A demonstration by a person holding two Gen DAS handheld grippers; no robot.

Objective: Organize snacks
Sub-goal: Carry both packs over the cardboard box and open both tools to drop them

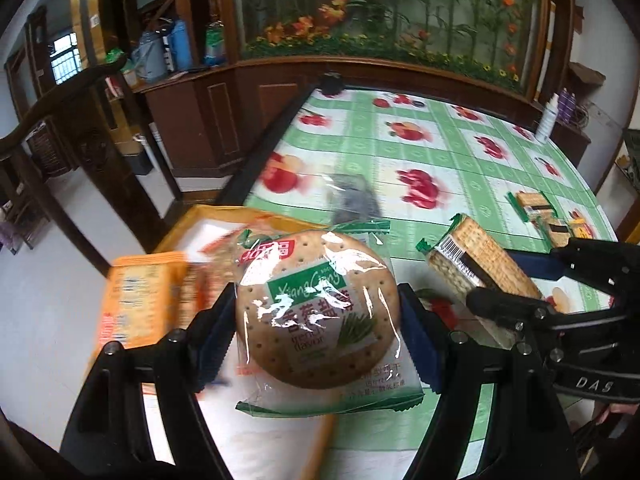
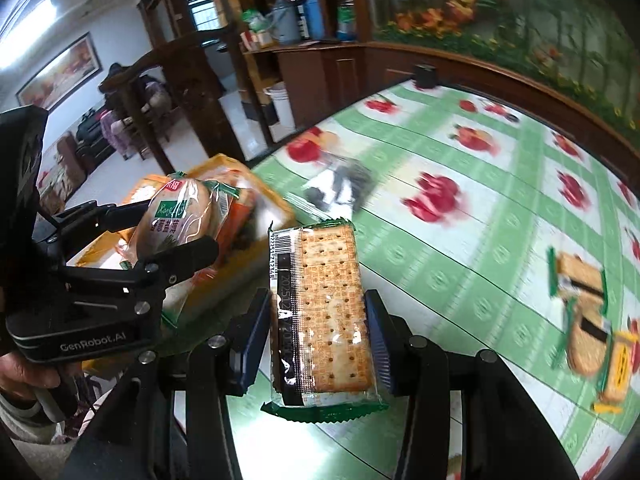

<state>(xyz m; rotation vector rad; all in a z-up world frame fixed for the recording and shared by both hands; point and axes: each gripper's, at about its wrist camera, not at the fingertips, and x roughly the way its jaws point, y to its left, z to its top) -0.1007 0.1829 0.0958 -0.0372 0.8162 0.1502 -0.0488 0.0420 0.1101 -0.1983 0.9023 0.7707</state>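
A: While both views are sharp up close, start there. Left gripper (image 1: 318, 320)?

B: Clamped on a round cracker pack (image 1: 318, 312), pads pressing its two sides, pack held flat-faced to the camera above the table edge. Green label, clear wrap.

A: Right gripper (image 2: 320, 332)?

B: Closed on a square cracker pack (image 2: 326, 316), gripped at the lower half, barcode strip along its left side, green crimped ends. In the left view it sits at 3 o'clock from the round pack, just beside it, not touching.

A: Behind the round pack?

B: Orange tray (image 1: 224, 220) at 10 o'clock, at the table's near-left corner. Orange snack box (image 1: 140, 300) blurred in front of it; can't tell if it's inside or leaning on the rim.

A: Mid table?

B: Grey packet (image 1: 354, 200) lying flat at 12 o'clock on the green fruit-print tablecloth (image 1: 440, 152). Blurry, can't read it.

A: Further?

B: Loose cracker packs (image 2: 588, 312) at 3 o'clock in the right view, clustered, some overlapping. White bottle (image 1: 547, 120) at 2 o'clock by the far edge. Black object (image 1: 331, 82) at 12 o'clock on the far edge.
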